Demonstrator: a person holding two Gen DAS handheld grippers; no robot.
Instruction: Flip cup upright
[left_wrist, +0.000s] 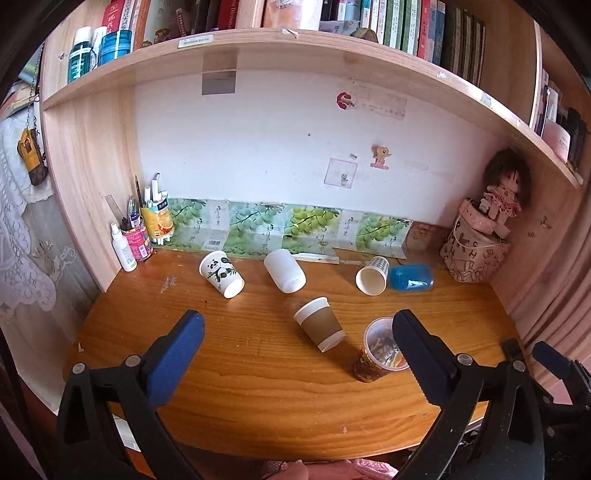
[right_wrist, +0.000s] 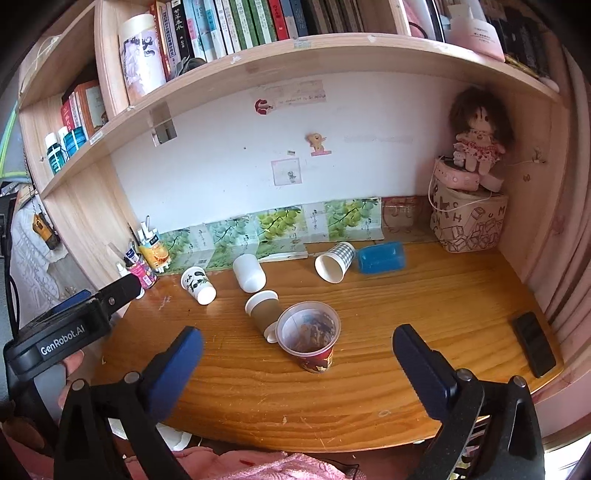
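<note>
Several cups lie on their sides on the wooden desk (left_wrist: 240, 387): a panda-print cup (left_wrist: 221, 274), a white plastic cup (left_wrist: 284, 270), a brown paper cup (left_wrist: 320, 329), a checked paper cup (left_wrist: 373, 276) and a blue cup (left_wrist: 410, 278). A clear-rimmed cup with a dark printed wall (left_wrist: 380, 350) stands upright. The same cups show in the right wrist view: panda (right_wrist: 198, 284), white (right_wrist: 249, 272), brown (right_wrist: 263, 310), checked (right_wrist: 335, 261), blue (right_wrist: 380, 257), upright (right_wrist: 309, 336). My left gripper (left_wrist: 297, 332) is open and empty over the desk's front. My right gripper (right_wrist: 297, 347) is open and empty, in front of the upright cup.
Pen holders and a spray bottle (left_wrist: 123, 249) stand at the back left. A printed bag with a doll (right_wrist: 469, 218) fills the back right corner. A black phone (right_wrist: 533, 343) lies at the right. Green grape cartons (left_wrist: 291, 225) line the wall. A bookshelf (left_wrist: 258, 48) hangs overhead.
</note>
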